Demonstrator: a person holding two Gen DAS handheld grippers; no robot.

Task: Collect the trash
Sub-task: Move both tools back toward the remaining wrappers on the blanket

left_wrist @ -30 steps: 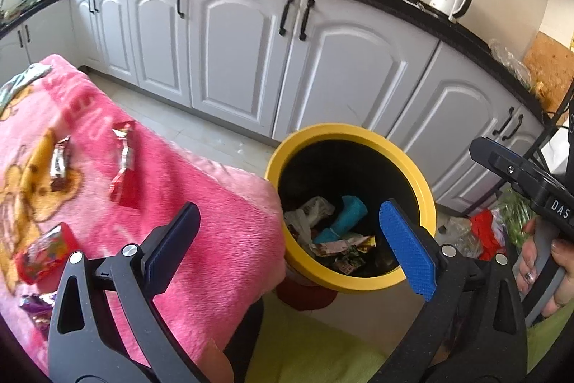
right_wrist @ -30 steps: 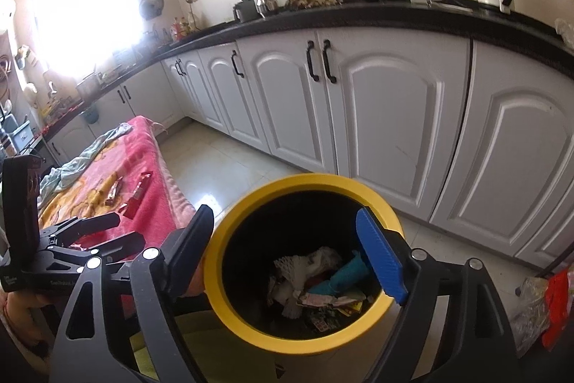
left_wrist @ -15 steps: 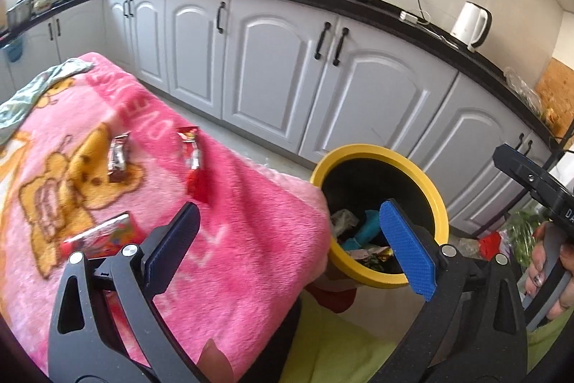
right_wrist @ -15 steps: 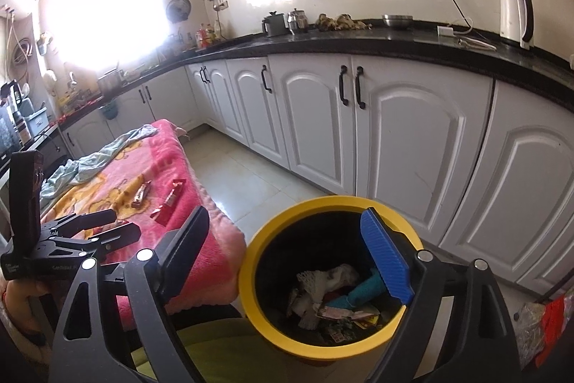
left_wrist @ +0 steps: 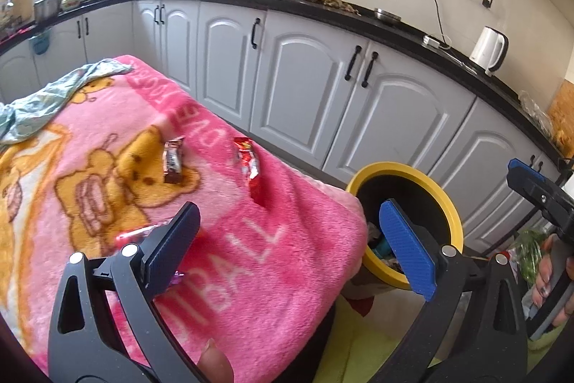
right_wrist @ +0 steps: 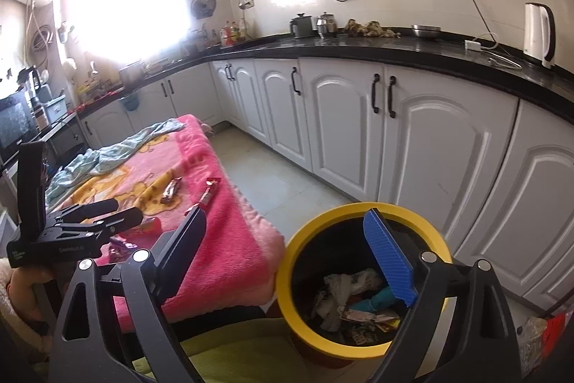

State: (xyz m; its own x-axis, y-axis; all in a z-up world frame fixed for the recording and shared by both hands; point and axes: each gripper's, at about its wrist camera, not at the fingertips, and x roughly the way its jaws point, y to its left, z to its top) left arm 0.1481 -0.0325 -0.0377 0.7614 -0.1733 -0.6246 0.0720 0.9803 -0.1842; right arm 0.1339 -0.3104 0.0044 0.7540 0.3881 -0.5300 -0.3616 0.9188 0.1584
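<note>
Both grippers, left [left_wrist: 287,243] & right [right_wrist: 287,253], hang empty w/ jaws apart beside the yellow bin [right_wrist: 362,279], prob. since the remaining wrappers [left_wrist: 247,164] lie left of the bin on the pink blanket [left_wrist: 251,275], one maybe partly hidden behind the left jaw

Red wrapper [left_wrist: 249,169] and brown wrapper [left_wrist: 173,160] are lying flat beyond the left tongs [left_wrist: 290,250]; yellow-rimmed bin [right_wrist: 362,279] is sitting under the right tongs [right_wrist: 297,261].

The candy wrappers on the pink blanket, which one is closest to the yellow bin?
The shiny red wrapper. It lies nearest the blanket edge beside the yellow bin; the brown wrapper sits farther left on the bear picture.
</note>
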